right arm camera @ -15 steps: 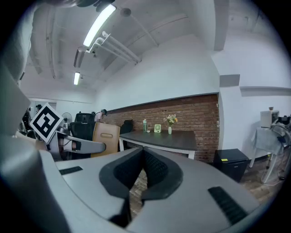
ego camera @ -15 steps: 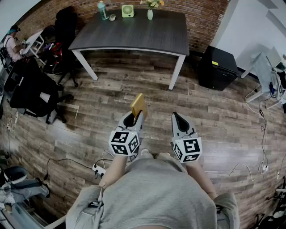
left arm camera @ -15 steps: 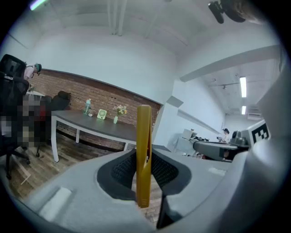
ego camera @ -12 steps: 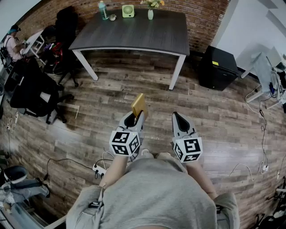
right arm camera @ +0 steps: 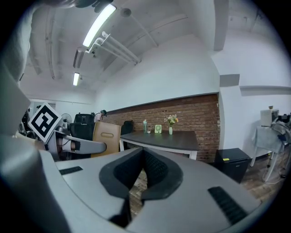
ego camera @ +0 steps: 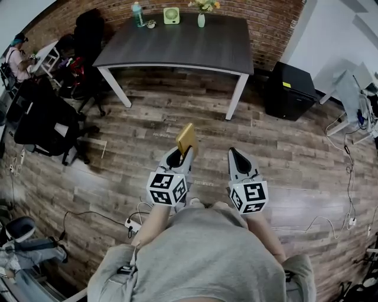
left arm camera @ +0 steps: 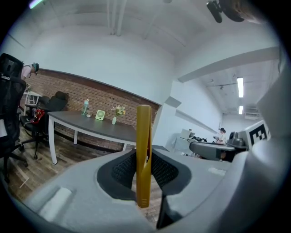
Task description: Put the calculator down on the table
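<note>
My left gripper (ego camera: pixel 179 154) is shut on a flat yellow calculator (ego camera: pixel 186 138), which stands on edge between its jaws and sticks out ahead, over the wooden floor. In the left gripper view the calculator (left arm camera: pixel 143 154) shows edge-on, pinched between the black pads. My right gripper (ego camera: pixel 237 158) is beside it at the same height, shut with nothing in it; in the right gripper view its jaws (right arm camera: pixel 141 175) meet. A dark grey table (ego camera: pixel 177 44) with white legs stands ahead by the brick wall, well away from both grippers.
On the table's far edge stand a teal bottle (ego camera: pixel 137 13), a small green fan (ego camera: pixel 171 15) and a vase of flowers (ego camera: pixel 201 17). Black office chairs (ego camera: pixel 41 121) are at the left, a black cabinet (ego camera: pixel 287 89) at the right. Cables and a power strip (ego camera: pixel 133 225) lie on the floor.
The whole view has shifted slightly: the table sits a little lower and closer in the picture. Both grippers keep their pose, the calculator still in the left one.
</note>
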`<state>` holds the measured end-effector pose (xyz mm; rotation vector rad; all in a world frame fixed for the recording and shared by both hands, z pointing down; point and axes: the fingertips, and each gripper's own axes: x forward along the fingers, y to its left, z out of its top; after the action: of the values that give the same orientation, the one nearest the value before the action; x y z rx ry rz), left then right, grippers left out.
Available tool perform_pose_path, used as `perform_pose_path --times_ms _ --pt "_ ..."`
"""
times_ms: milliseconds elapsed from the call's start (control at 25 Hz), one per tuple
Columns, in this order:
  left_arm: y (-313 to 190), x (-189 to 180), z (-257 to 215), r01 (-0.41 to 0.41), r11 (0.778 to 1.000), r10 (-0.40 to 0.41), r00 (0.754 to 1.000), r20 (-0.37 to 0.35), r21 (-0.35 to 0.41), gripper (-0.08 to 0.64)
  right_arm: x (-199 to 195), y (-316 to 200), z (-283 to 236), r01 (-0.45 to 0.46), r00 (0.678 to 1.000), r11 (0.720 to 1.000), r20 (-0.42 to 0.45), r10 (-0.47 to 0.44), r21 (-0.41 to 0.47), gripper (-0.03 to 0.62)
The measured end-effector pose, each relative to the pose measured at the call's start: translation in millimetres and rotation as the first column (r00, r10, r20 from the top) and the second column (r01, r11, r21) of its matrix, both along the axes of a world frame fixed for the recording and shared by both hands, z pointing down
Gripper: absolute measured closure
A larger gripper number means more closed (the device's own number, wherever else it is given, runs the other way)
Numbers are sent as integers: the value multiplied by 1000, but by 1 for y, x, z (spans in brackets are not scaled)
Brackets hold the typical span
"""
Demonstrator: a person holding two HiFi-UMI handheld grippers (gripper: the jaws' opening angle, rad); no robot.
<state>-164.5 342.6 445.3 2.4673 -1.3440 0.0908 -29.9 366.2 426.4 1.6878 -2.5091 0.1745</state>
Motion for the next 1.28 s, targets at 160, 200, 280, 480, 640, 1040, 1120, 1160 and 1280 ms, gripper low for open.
perform_pose_path --times_ms 160,200,280,480,640,1040,1120,1160,1280 --pt "-3 -5 -1 -16 1000 16 1000 3 4 472 -8 -5 2 5 998 1000 62 -4 -16 591" --pt "-5 -7 -2 -19 1000 19 1000 3 6 472 -10 -6 3 2 998 1000 69 -1 -18 591" --pt "-6 -11 -2 -23 1000 23 1000 2 9 472 -14 -7 3 -2 998 1000 66 3 -15 591" --pt "-8 -14 -1 -24 1000 24 1000 -2 3 472 -21 -2 3 11 998 1000 66 -10 -15 591" --pt "-8 -11 1 -30 1000 30 1000 -3 3 472 -17 2 10 2 997 1000 75 0 -30 591" --pt "-40 -3 7 -24 1000 24 1000 9 7 474 -6 -32 17 4 995 999 97 0 -35 591" --pt "-50 -1 7 -23 1000 23 1000 13 5 472 -5 -43 17 5 995 999 99 -1 -33 591" --pt "-55 -1 7 -24 1000 24 1000 14 5 472 -4 -49 17 5 995 999 100 -1 -33 591" --pt "-74 1 8 -22 1000 22 1000 18 3 472 -1 -70 19 4 995 999 102 -1 -36 589"
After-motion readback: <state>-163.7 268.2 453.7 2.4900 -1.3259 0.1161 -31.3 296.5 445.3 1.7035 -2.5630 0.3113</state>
